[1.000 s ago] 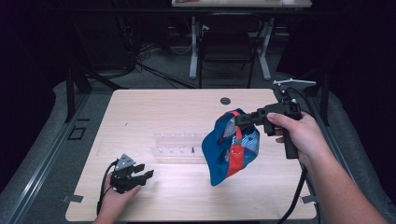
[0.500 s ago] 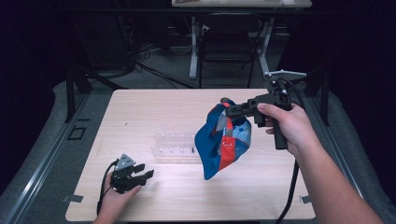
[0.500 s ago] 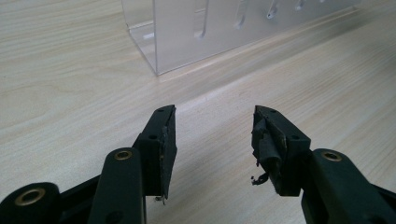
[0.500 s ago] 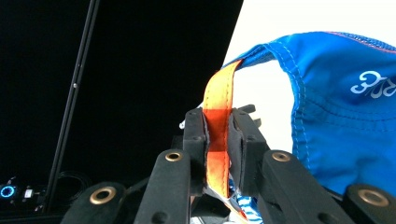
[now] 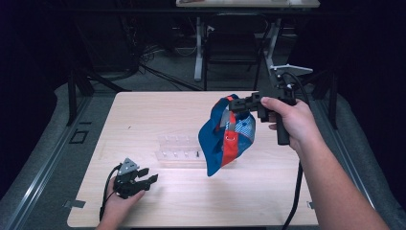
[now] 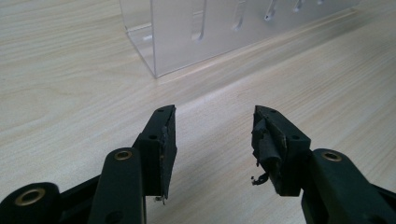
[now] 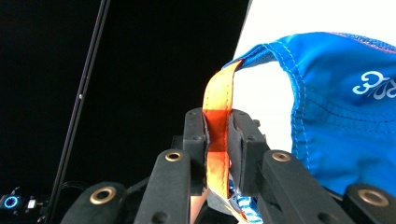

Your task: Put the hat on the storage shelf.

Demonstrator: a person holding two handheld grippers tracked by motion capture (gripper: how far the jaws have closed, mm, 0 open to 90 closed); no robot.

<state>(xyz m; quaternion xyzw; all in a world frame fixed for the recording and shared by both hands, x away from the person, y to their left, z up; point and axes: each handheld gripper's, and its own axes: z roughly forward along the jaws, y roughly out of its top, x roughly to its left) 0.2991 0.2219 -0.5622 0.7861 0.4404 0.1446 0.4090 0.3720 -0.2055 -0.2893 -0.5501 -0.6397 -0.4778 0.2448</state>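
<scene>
Blue cap (image 5: 225,136): it hangs in the air over the right half of the worktop (image 5: 143,120), carried by its orange strap (image 7: 218,126). The right gripper (image 5: 233,105) is clamped on that strap; in the right gripper view the two black jaws press the orange webbing flat between them, and the blue fabric (image 7: 341,121) spreads out to the right of the jaws. The cap's lower edge hangs just above the right end of a clear acrylic rack (image 5: 179,151), which lies in the middle of the worktop and has slots and small pegs along it.

Step in hand, as judged: carrying the cap toward the rack, probably to hang it there by the strap. To do this well, keep the clamp firm on the webbing, since the strap is thin and the cap's whole weight pulls on it. Keep the gripper level so that the cap does not swing. Lower only once the strap is lined up with its peg.

The left gripper (image 5: 143,178) rests on the near left of the worktop with its jaws apart and nothing between them (image 6: 212,140). It points toward the rack's near corner (image 6: 187,37) and stands well apart from the cap.

Obstacles: the hanging fabric may brush the rack and shift it. Chair legs and cables beyond the far edge do not interfere.
</scene>
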